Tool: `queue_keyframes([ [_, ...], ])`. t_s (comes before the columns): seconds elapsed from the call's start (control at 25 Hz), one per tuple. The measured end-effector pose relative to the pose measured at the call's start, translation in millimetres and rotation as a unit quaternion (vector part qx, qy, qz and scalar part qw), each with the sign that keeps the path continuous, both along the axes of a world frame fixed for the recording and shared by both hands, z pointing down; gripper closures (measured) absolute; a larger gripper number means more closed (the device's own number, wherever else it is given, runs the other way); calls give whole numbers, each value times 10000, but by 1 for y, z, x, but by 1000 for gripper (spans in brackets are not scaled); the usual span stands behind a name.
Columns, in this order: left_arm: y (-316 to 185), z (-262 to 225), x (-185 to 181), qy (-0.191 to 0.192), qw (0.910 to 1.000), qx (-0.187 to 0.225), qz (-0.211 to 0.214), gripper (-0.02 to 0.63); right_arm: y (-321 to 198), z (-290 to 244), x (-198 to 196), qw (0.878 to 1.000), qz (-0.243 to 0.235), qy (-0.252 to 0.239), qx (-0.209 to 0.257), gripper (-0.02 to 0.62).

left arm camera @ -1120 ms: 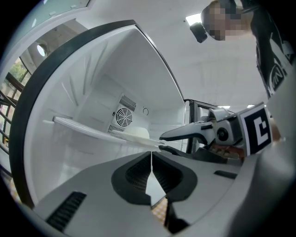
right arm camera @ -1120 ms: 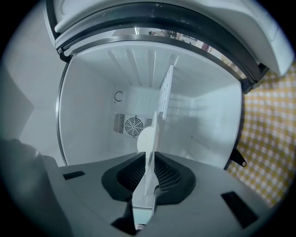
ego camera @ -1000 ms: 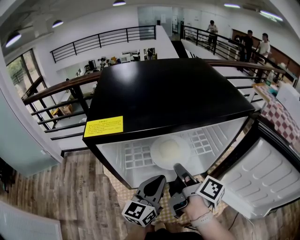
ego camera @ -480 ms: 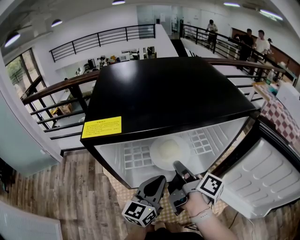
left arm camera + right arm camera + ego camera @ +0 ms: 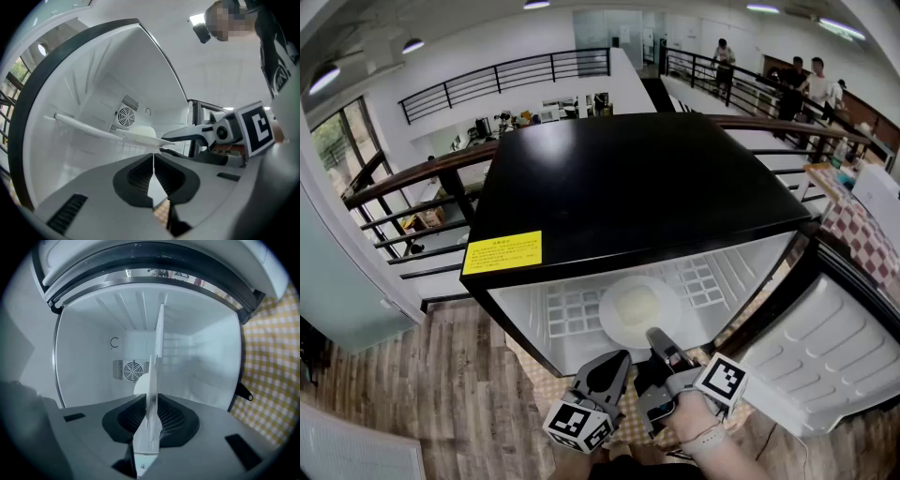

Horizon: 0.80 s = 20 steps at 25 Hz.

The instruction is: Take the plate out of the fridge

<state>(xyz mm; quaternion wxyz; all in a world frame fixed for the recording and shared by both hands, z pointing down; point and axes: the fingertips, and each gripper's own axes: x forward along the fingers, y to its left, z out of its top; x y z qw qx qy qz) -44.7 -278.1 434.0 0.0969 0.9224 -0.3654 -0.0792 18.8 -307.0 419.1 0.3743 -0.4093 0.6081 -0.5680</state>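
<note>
Your left gripper point(image 5: 617, 364) hangs just in front of the open fridge point(image 5: 628, 178), left of the plate, with its jaws pressed together on nothing. The white plate point(image 5: 636, 304) lies on the wire shelf point(image 5: 567, 311) inside the fridge. Your right gripper point(image 5: 657, 336) is clamped on the plate's near rim. The open door point(image 5: 825, 352) stands at the right.

In the head view, the right gripper point(image 5: 656, 339) covers a small part of the near rim of the plate point(image 5: 636, 305). The print on the yellow label point(image 5: 502, 253) is too small to read. The right picture edge cuts off the fridge door point(image 5: 830, 361).
</note>
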Motion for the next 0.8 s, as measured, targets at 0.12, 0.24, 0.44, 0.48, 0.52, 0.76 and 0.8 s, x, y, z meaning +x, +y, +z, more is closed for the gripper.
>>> queue_keyframes([
  [0.12,0,0,0,8,10000,-4,9,591,-4,1,0,10000,-21,33,0,526],
  [0.24,1,0,0,7,10000,3,15,591,-8,3,0,10000,-18,66,-13,522],
  [0.44,1,0,-4,-7,10000,-23,-23,591,-12,3,0,10000,30,-58,1,520],
  [0.48,2,1,-4,-15,10000,-28,-28,591,-12,3,0,10000,43,-84,13,523],
  [0.52,2,1,-5,-20,10000,-33,-32,591,-11,2,0,9999,54,-86,20,531],
  [0.76,2,3,-5,-29,10000,-48,-35,591,-5,2,-1,9999,115,-100,-14,541],
  [0.8,2,3,-5,-27,10000,-46,-35,591,-3,2,-1,9999,120,-83,-16,541],
])
